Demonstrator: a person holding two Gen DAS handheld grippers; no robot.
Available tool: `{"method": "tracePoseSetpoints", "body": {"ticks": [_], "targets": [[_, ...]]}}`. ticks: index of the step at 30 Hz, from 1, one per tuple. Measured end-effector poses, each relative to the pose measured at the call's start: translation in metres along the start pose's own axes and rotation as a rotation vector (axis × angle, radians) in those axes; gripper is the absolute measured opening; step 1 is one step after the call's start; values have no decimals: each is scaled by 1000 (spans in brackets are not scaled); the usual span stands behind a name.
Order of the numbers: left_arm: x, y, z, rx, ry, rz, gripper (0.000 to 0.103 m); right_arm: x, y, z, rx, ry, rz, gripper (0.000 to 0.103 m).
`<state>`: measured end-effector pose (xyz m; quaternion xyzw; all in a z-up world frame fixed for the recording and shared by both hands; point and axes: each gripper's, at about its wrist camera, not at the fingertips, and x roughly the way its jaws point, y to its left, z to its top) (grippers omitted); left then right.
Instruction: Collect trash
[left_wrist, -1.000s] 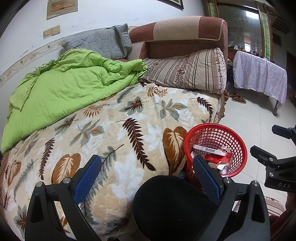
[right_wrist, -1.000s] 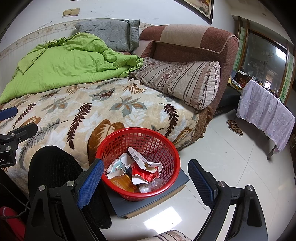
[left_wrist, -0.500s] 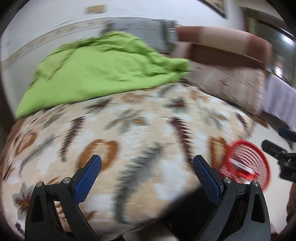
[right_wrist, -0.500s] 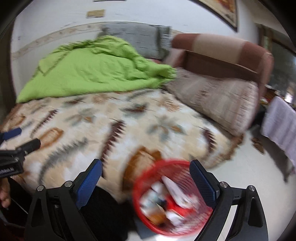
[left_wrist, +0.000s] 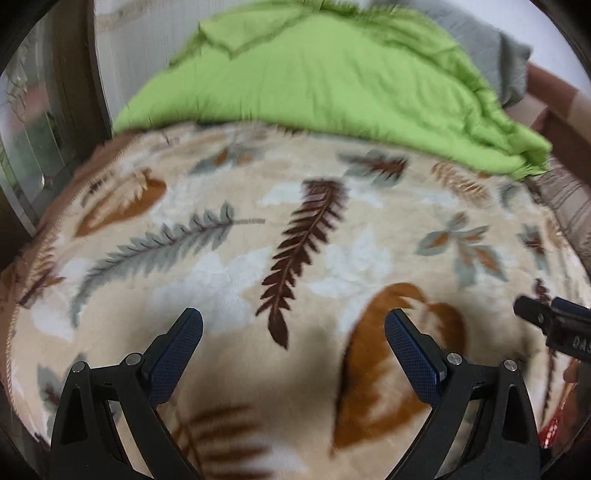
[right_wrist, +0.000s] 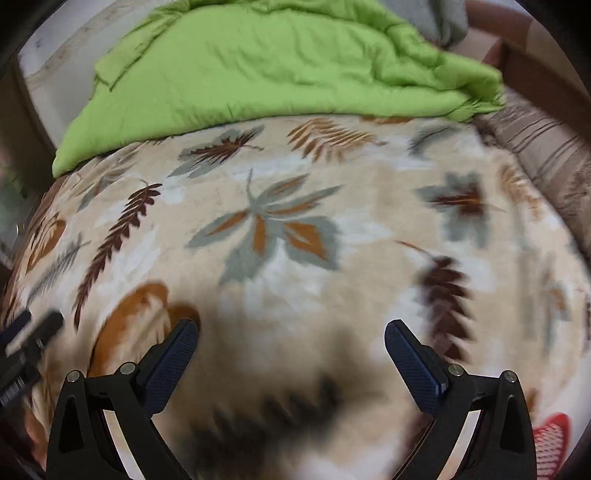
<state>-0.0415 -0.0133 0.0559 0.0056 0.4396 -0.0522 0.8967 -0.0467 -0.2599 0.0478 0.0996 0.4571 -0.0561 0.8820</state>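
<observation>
Both views look down on a beige blanket (left_wrist: 229, 280) printed with brown and grey leaves, and the picture is blurred by motion. My left gripper (left_wrist: 293, 332) hangs open over it with nothing between its blue pads. My right gripper (right_wrist: 291, 332) is also wide open and empty above the blanket (right_wrist: 332, 229). Each gripper shows at the edge of the other's view: the right gripper (left_wrist: 554, 325) and the left gripper (right_wrist: 26, 339). Only a sliver of the red mesh basket (right_wrist: 550, 439) shows at the lower right. I see no loose trash on the blanket.
A crumpled green quilt (left_wrist: 332, 74) covers the far half of the bed, with a grey pillow (left_wrist: 491, 55) behind it. A striped pillow (right_wrist: 546, 155) and the brown headboard (right_wrist: 535, 40) lie to the right. A dark frame with glass (left_wrist: 37, 122) stands at the left.
Both grippers have swung left and down from the red basket to over the leaf blanket. The basket has slid from the centre to the lower right edge. Both stay open and empty.
</observation>
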Motion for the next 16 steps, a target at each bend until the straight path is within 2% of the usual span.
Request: {"method": "tracePoseSetpoints", "body": {"ticks": [2, 5, 9, 11, 16], "targets": [[31, 7, 12, -14, 72, -23, 98, 23, 7, 11, 11, 15, -17, 102], [59, 14, 21, -51, 131, -72, 98, 48, 17, 22, 1, 11, -6, 102], [70, 15, 26, -12, 93, -47, 99, 75, 17, 27, 10, 6, -51, 103], [73, 11, 22, 31, 92, -40, 103, 77, 19, 29, 0, 1, -80, 103], [75, 8, 21, 67, 75, -8, 103, 80, 20, 29, -1, -20, -100, 103]]}}
